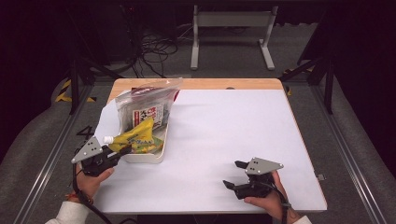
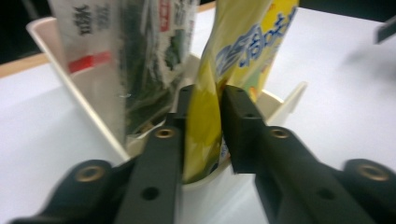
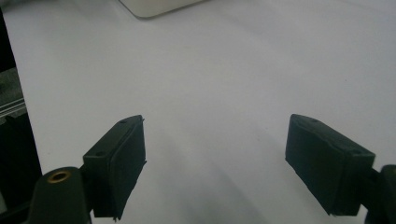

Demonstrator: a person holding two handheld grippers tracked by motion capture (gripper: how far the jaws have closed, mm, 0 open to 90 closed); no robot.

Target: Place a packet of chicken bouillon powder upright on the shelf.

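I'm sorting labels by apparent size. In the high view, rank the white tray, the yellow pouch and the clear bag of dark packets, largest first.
1. clear bag of dark packets
2. white tray, partly hidden, so unsure against the bag
3. yellow pouch

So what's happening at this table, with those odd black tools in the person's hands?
A person holds a two-jaw claw in each hand. The left claw is pinching a yellow plastic spouted pouch that sits in a shallow white tray, beside a clear bag of dark packets. The right claw hangs open over the bare white tabletop, holding nothing.
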